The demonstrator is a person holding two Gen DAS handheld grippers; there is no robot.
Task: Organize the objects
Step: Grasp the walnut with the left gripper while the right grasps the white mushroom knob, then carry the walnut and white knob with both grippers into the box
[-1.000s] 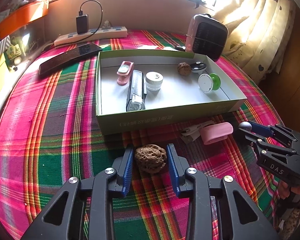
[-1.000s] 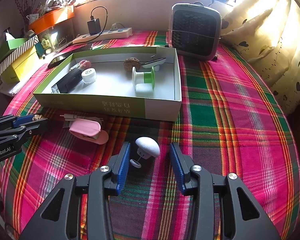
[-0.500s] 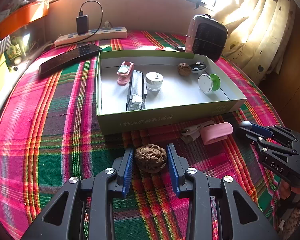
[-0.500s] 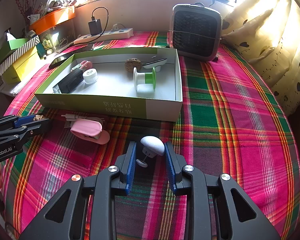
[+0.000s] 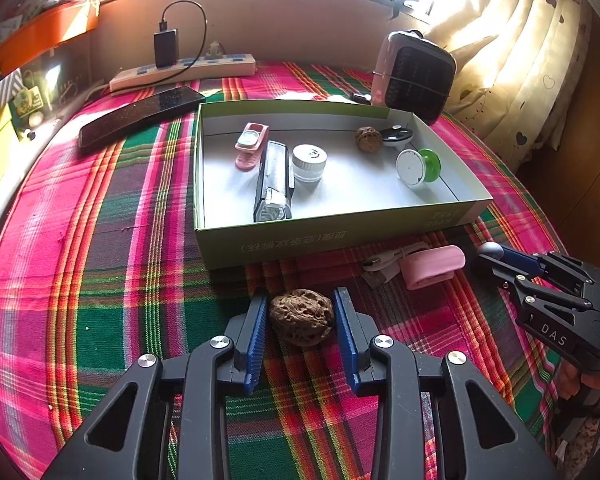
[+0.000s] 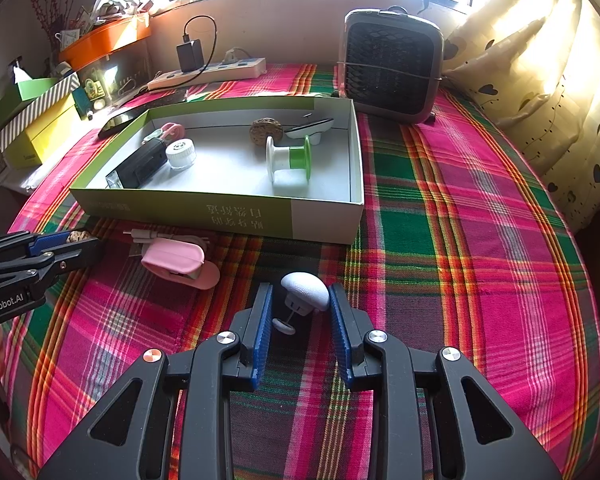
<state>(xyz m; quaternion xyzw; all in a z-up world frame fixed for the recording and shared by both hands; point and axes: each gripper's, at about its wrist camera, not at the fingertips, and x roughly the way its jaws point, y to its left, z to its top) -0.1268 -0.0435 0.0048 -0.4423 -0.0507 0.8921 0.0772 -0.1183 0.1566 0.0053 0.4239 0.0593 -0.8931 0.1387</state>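
A brown walnut lies on the plaid cloth between the blue pads of my left gripper, which has closed in on it from both sides. A white mushroom-shaped plug sits between the pads of my right gripper, touching the right pad, with a gap at the left. The green box holds a pink clip, a black device, a white jar, a second walnut, a green-white spool and a small dish. A pink case with a white cable lies in front of the box.
A grey fan heater stands behind the box. A power strip with charger and a black phone lie at the back left. Yellow and striped boxes stand at the left edge. Curtains hang on the right.
Both grippers have narrowed around their objects. The right one closed most, from wide open to nearly gripping the white plug. The left one tightened slightly on the walnut.
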